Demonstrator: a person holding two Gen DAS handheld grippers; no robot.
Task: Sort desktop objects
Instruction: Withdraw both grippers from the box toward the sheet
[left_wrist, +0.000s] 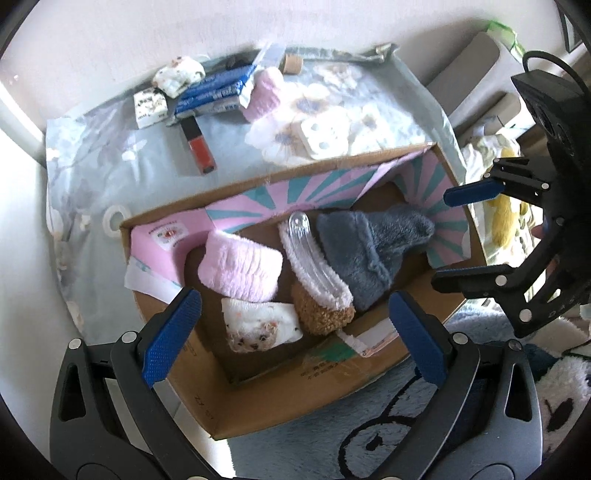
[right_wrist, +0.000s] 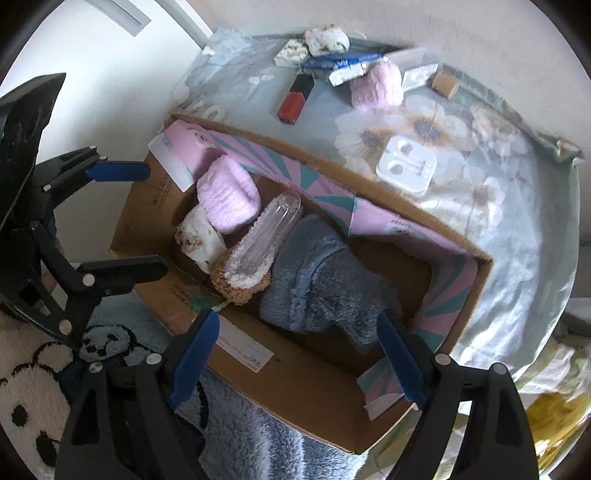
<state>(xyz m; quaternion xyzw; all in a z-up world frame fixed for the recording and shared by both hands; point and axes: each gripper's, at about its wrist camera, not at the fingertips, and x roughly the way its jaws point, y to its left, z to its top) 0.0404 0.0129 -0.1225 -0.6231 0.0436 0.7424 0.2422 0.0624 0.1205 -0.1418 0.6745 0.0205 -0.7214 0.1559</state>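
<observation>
Both your tongs, left tongs and right tongs, released above cardboard box. Between picks; next reach pink sock on bench.

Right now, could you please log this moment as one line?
left gripper: open, empty | right gripper: open, empty | cardboard box: holds socks | lip gloss: on table

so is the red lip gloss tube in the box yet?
No, the red lip gloss tube lies on the floral cloth outside the cardboard box.
</observation>
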